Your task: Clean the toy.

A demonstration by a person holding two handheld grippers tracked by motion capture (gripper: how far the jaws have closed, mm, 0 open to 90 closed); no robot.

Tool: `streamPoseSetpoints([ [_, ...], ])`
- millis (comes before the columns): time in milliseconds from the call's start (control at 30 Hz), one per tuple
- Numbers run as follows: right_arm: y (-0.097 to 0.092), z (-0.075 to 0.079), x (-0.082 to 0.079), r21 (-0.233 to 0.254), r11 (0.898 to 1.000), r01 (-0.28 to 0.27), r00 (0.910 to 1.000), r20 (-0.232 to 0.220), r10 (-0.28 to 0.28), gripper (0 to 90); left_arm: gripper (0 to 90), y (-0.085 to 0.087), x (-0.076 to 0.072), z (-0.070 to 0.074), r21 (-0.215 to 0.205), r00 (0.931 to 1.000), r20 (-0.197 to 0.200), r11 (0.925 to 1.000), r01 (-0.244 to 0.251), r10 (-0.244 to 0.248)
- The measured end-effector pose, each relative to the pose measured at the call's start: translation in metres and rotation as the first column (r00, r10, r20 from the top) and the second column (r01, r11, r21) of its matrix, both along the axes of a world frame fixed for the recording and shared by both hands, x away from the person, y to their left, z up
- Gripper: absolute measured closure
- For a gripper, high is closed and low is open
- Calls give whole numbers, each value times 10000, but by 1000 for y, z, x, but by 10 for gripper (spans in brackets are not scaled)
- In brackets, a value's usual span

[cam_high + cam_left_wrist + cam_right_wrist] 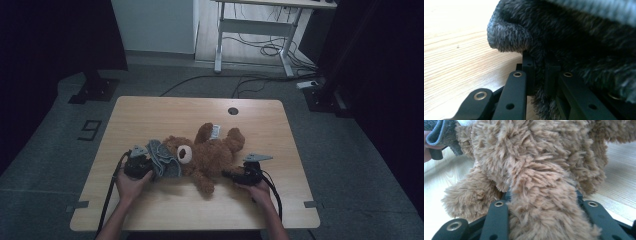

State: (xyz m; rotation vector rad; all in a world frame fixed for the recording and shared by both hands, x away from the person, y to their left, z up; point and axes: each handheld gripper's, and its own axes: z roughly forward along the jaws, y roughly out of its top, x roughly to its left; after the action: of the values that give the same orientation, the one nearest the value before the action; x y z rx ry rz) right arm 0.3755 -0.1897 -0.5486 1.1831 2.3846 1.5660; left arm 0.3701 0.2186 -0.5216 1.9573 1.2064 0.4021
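Note:
A brown teddy bear (210,155) lies on its back on the wooden table (150,115), head to the left. A fuzzy grey garment with blue trim (162,157) is bunched against its head. My left gripper (149,170) is at the garment's left edge, shut on the grey fabric (574,32), which fills the narrow gap at the left gripper (540,62). My right gripper (229,175) comes in from the right and is shut on a furry limb of the bear (531,165); that limb runs between the jaws of the right gripper (541,192). The garment (441,132) shows at the upper left.
A white tag (215,131) sticks out of the bear's upper side. A round cable hole (233,110) sits near the table's far edge. Beyond the table stand a white desk frame (255,35) with floor cables and black stand bases (95,90).

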Motion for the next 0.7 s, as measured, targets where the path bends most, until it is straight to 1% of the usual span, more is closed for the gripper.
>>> streamPoseSetpoints([
  [133, -1, -1, 2, -6, 9999, 159, 9999, 15, -159, 591, 816, -7, 4, -2, -39, 9998, -134, 9999, 158, -158],
  [267, -2, -1, 3, -71, 9996, 279, 9995, 117, -278, 592, 814, -9, 8, -5, -173, 9996, -226, 9998, 140, -144],
  [333, -2, 0, 5, -176, 9990, 412, 9990, 203, -408, 593, 813, -9, 10, -1, 53, 10000, -43, 10000, -52, 52],
  [367, -2, 0, 6, -204, 9987, 474, 9986, 234, -469, 593, 813, -7, 11, 3, 83, 9999, 30, 9998, -162, 162],
  [400, -1, 1, 7, -253, 9983, 523, 9983, 252, -517, 594, 813, -5, 11, 8, 3, 9996, 113, 9997, -240, 240],
  [433, -1, 1, 7, -285, 9981, 539, 9982, 289, -530, 594, 814, -2, 12, 17, -120, 9993, 279, 9996, -251, 254],
  [467, -1, 0, 8, -297, 9980, 564, 9980, 314, -555, 594, 813, -2, 11, 24, -224, 9989, 385, 9995, -242, 251],
  [500, -1, 0, 9, -284, 9982, 533, 9981, 313, -524, 594, 813, -2, 11, 32, -228, 9982, 557, 9995, -226, 239],
  [600, -2, 0, 9, -316, 9982, 514, 9982, 333, -504, 593, 812, -10, 12, 59, -182, 9943, 1062, 9998, -116, 135],
  [700, -2, 1, 8, -363, 9979, 545, 9980, 340, -533, 593, 812, -25, 13, 78, -217, 9897, 1423, 9996, 203, -170],
])
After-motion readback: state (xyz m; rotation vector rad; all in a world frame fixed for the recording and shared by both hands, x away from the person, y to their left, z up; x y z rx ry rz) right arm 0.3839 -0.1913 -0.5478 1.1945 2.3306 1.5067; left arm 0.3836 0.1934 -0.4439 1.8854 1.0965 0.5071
